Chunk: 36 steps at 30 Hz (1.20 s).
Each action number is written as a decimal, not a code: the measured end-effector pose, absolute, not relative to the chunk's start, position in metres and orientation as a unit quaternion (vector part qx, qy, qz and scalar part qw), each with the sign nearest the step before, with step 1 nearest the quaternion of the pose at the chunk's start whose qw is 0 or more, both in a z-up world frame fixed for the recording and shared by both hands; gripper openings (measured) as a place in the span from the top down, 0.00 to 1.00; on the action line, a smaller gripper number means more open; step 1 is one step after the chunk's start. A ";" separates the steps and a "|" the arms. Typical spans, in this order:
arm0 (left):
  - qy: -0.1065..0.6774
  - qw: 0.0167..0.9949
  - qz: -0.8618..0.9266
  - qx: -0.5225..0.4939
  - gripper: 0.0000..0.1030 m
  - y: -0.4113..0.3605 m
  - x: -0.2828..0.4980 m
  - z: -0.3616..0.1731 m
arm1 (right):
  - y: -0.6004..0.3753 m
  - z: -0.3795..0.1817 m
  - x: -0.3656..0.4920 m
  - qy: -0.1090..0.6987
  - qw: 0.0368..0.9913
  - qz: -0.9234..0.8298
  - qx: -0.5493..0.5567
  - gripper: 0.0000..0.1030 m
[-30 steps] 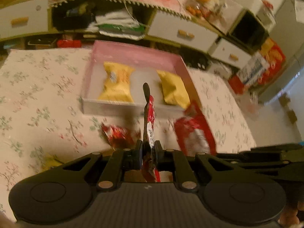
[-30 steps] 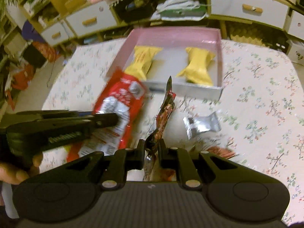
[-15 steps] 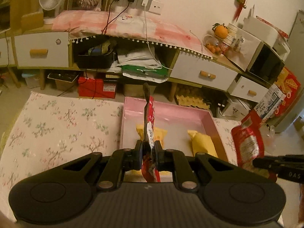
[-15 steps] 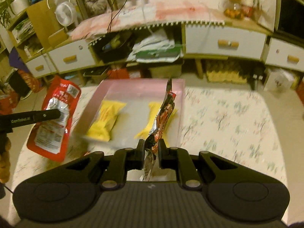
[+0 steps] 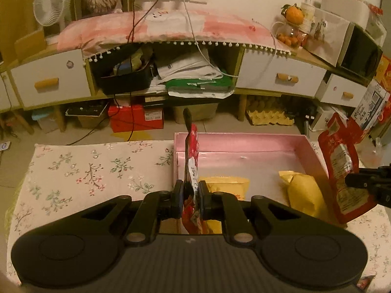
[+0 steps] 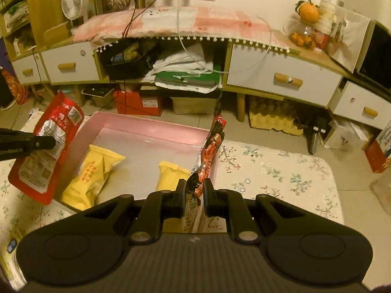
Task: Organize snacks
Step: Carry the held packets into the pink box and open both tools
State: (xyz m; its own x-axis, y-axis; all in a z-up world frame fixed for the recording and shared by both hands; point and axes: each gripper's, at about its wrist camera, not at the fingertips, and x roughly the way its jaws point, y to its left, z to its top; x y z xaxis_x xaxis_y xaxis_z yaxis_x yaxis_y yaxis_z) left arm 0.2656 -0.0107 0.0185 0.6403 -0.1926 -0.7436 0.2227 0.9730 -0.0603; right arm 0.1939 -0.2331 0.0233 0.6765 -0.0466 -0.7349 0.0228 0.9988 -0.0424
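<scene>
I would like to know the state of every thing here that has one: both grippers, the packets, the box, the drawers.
left gripper: shut on a red packet, held edge-on.
right gripper: shut on a red-black packet, held above the box.
pink box: open, no lid on it.
two yellow packets: lying inside the box, sealed.
white drawers: closed.

— Hidden behind the left gripper (image 5: 190, 195): near wall of pink box (image 5: 239, 141), lower part of left yellow packet (image 5: 227, 186), bottom of red pouch (image 5: 191, 171).

— Cut off at frame edge?

— Right gripper (image 5: 371, 186), only fingertip showing; small red wrapper (image 5: 365, 284) at bottom right corner.

— Unreadable?

— Print on the red pouch (image 6: 46, 151) and dark red packet (image 6: 210, 151), too small.
</scene>
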 end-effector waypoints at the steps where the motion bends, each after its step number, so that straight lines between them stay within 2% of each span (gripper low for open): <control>1: 0.410 0.905 -0.112 0.023 0.86 -0.012 0.267 0.016 | -0.233 0.021 0.196 0.405 0.914 -0.019 -0.015 0.88; 9: 0.407 0.906 -0.107 0.045 0.85 -0.014 0.275 0.006 | -0.225 0.000 0.207 0.429 0.902 -0.022 -0.043 0.88; 18: 0.380 0.912 -0.097 0.122 0.86 -0.029 0.279 -0.004 | -0.220 -0.009 0.209 0.431 0.900 -0.031 -0.059 0.88; 21: 0.386 0.910 -0.105 0.107 0.86 -0.028 0.281 -0.006 | -0.219 -0.014 0.212 0.437 0.897 -0.029 -0.062 0.88; 25: 0.395 0.902 -0.102 0.142 0.85 -0.035 0.278 -0.018 | -0.219 -0.012 0.211 0.437 0.898 -0.025 -0.048 0.88; 28: 0.410 0.898 -0.113 0.108 0.84 -0.029 0.279 -0.010 | -0.222 -0.009 0.210 0.442 0.897 -0.014 -0.024 0.86; 29: 0.412 0.898 -0.119 0.096 0.80 -0.026 0.278 -0.007 | -0.223 -0.007 0.208 0.439 0.898 -0.015 -0.022 0.80; 30: 0.413 0.898 -0.121 0.088 0.72 -0.024 0.277 -0.004 | -0.224 -0.004 0.206 0.435 0.900 -0.014 -0.018 0.78; 31: 0.413 0.899 -0.119 0.081 0.68 -0.020 0.276 0.002 | -0.225 -0.002 0.205 0.433 0.901 -0.013 -0.014 0.76; 33: 0.413 0.900 -0.119 0.067 0.55 -0.013 0.271 0.011 | -0.230 0.007 0.201 0.426 0.905 -0.008 0.009 0.75; 36: 0.409 0.904 -0.119 0.029 0.51 0.001 0.263 0.027 | -0.241 0.023 0.192 0.416 0.908 -0.006 0.058 0.71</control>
